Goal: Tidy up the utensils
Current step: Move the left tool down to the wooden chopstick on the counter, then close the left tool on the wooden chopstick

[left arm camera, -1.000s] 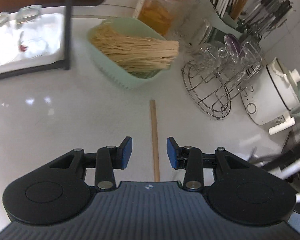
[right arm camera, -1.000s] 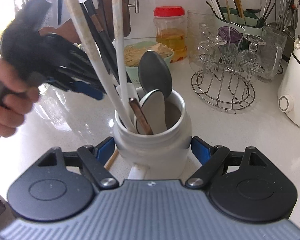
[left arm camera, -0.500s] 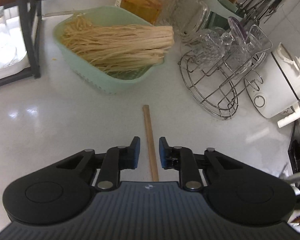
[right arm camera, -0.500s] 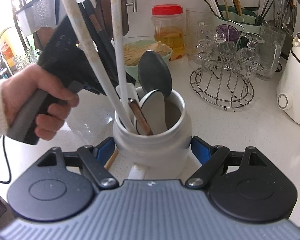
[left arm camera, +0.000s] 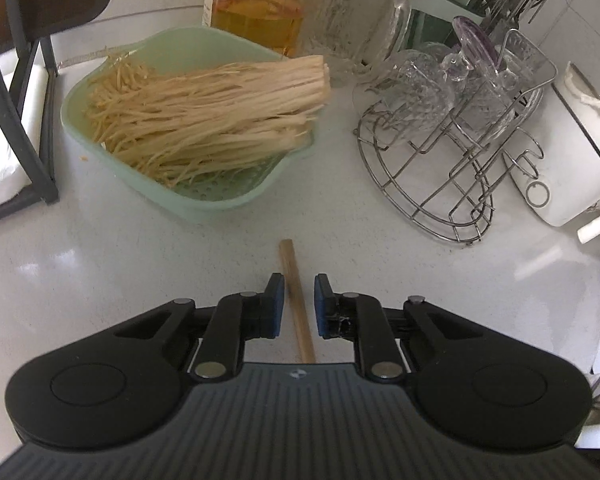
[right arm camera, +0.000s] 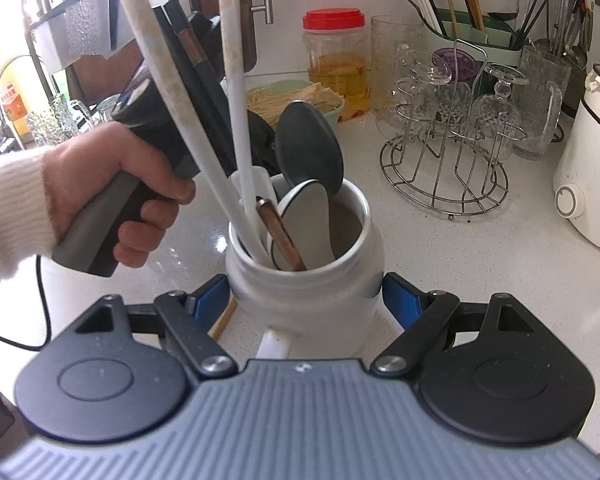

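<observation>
The left gripper (left arm camera: 296, 300) is being closed around a wooden chopstick (left arm camera: 296, 300) lying on the counter (left arm camera: 140, 272), not yet pinched. The white jar (right arm camera: 306, 280) is held tight by the right gripper (right arm camera: 304, 300).

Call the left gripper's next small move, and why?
Probably finish closing on the wooden chopstick and lift. The left gripper straddles it on the counter, jaws closing, gaps still visible on both sides. The right gripper clamps the white utensil jar, the likely destination.

Blk grippers (left arm camera: 296, 300), blue pads (right arm camera: 398, 300), cream sleeve (right arm camera: 8, 208)
</observation>
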The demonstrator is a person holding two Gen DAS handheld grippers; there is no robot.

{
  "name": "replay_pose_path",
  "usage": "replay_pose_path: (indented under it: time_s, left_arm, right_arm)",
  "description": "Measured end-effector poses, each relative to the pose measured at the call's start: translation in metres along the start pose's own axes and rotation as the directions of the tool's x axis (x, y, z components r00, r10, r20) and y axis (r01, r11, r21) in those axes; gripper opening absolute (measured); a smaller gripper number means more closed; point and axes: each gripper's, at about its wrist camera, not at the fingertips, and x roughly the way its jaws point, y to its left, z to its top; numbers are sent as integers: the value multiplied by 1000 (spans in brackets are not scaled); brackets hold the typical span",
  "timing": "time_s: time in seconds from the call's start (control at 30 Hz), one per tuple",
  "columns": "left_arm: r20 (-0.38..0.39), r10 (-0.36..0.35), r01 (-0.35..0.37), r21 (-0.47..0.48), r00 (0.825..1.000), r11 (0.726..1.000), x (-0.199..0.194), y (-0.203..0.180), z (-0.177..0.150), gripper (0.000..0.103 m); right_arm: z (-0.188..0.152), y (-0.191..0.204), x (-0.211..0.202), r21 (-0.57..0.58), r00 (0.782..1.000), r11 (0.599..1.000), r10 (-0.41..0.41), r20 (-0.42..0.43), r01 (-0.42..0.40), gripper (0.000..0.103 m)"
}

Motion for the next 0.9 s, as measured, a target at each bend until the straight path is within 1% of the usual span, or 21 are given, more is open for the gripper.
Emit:
replay_pose_path:
  time_s: [0.17,0.27,0.37,0.63,0.77,0.9]
  left_arm:
    - [-7,18,-18,9,1000,1000,2,-1,3,19]
    - [-24,5,-5,-19,1000,1000,6,2,12,18]
    - [-35,41,-40,11,999,999,9,-2,18,9]
    - [-46,57,-56,31,997,998,6,-2,18,8]
    - [-50,56,-56,8,997,998,-4,6,13,7]
    - [-20,68,-69,-24,997,997,-32,15,8,7]
  right_arm:
    - [-1,0,0,0,1000,1000,1,3,-1,85]
    - [-2,-1,0,5,1000,1000,2,6,-2,86]
    - [-2,-1,-1,4,1000,1000,2,7,-2,85]
    - [-1,1,0,0,1000,1000,2,3,-2,86]
    - [1,-2,1,-3,1000,1000,13,-3,-13,86]
    - [3,-1,3,-4,1000,1000,8,-8,-8,86]
